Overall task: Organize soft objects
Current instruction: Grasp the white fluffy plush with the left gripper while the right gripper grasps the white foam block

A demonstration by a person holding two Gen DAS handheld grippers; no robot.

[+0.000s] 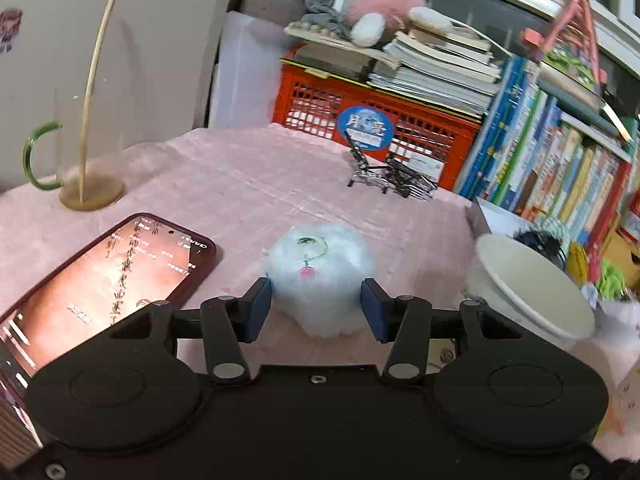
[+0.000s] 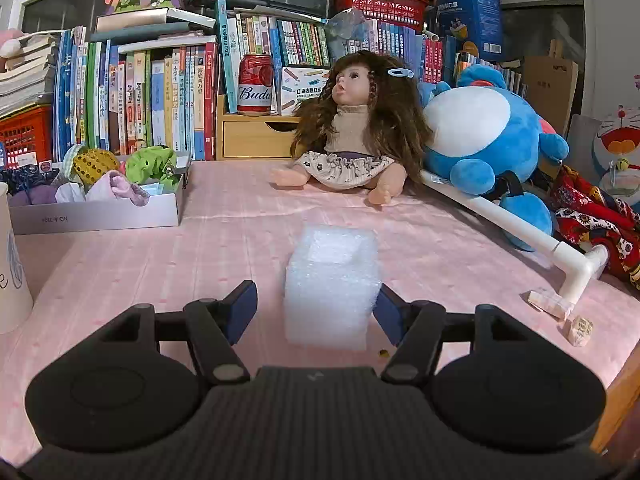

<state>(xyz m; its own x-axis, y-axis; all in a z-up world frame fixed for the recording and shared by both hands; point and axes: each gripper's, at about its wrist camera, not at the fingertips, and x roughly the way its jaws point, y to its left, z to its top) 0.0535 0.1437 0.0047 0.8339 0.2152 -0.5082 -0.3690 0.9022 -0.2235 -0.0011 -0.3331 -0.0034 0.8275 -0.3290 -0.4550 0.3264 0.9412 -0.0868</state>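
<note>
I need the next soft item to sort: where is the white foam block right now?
In the right wrist view, the white foam block stands on the pink tablecloth, between the open fingers of the right gripper, in front of the doll.

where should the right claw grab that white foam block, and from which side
Probably across the foam block's two upright side faces, about mid-height, coming in level from the near side. The right claw is open and already straddles it, and the flat parallel sides suit the pads; squeeze gently, as it looks soft.

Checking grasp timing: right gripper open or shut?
Open. The right gripper has its jaws apart around the foam block, not squeezing it.
</note>
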